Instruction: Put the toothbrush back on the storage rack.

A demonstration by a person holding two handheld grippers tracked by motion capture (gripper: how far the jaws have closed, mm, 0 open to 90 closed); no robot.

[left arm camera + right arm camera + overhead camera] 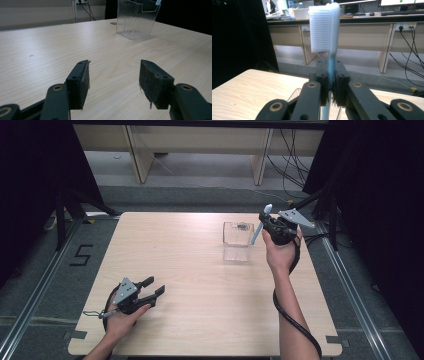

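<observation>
— So, where's the toothbrush [262,223] right now?

— Clamped in the right gripper [268,226], out toward two o'clock on the table [200,285]. In the right gripper view the two black jaws are pressed together on the blue neck, and the white bristle head [323,27] stands upright above them.

— And the handle end?

— From the high view it slants down toward the clear ribbed container [237,241], which sits just at nine o'clock of that gripper. Whether the tip actually touches the container's rim or hangs just inside it, I can't quite make out; it's small and pale there.

— What about the other hand?

— The left gripper [156,287] rests low at about seven o'clock on the table, held in the person's left hand [120,317]. Its jaws stand well apart with nothing between the pads [80,85], only bare wood. Its own view looks across the tabletop, with the container at about one o'clock, well apart from it.
</observation>
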